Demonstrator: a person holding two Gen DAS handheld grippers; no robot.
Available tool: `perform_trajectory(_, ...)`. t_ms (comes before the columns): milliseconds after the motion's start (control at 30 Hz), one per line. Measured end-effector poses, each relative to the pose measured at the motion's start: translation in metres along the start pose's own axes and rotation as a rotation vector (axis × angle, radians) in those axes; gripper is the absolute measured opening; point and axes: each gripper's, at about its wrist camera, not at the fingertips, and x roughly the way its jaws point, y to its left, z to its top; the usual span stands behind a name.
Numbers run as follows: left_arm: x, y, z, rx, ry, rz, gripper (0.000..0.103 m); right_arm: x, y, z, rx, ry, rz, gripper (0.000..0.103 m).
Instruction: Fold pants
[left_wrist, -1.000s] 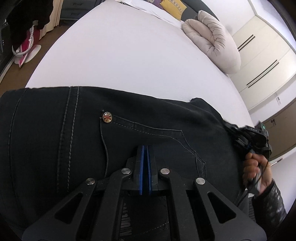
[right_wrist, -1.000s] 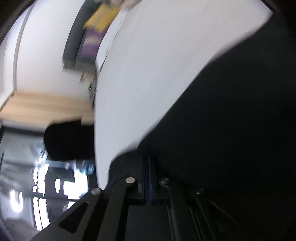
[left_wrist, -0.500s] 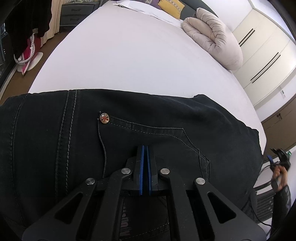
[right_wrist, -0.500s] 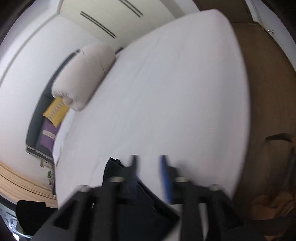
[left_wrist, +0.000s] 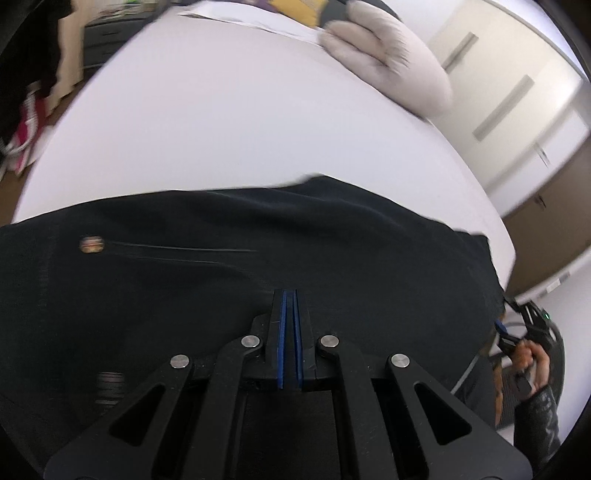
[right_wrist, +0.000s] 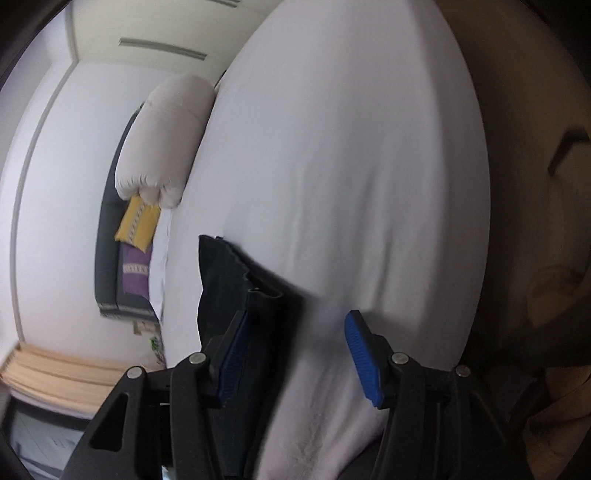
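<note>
One pair of black jeans (left_wrist: 258, 266) lies spread across the near end of a white-sheeted bed (left_wrist: 229, 122), a round metal rivet (left_wrist: 92, 244) and a line of pale stitching showing on the dark denim. At the bottom of the left wrist view, the left claw (left_wrist: 289, 295) is clenched, its blue pads pressed together over the fabric; whether cloth is pinched between them cannot be told. At that frame's right edge, a gloved hand (left_wrist: 532, 363) grips the other tool beyond the bed's corner. From the right wrist view, the right claw (right_wrist: 295, 332) stands released, blue pads (right_wrist: 360, 354) well apart, with a corner of the jeans (right_wrist: 236, 280) lying by its left finger on the sheet. A rolled beige duvet (left_wrist: 391, 55) sits at the far end of the bed, beside a yellow cushion (right_wrist: 136, 223) and a purple cushion (right_wrist: 135, 271) against a dark headboard (right_wrist: 105, 258). White wardrobe doors (left_wrist: 517, 99) line the wall behind.
</note>
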Motion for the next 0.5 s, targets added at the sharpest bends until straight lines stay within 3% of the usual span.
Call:
perform_trajectory(167,0.026,-0.019,-0.012,0.042,0.076,-0.010,0.003,0.002,-0.006,-0.001,0.014,-0.001,0.086,0.058)
perform_trajectory(500,0.036,-0.012,-0.018,0.002,0.072,-0.049,0.003,-0.008,0.006,-0.009,0.009,0.004,0.180,0.056)
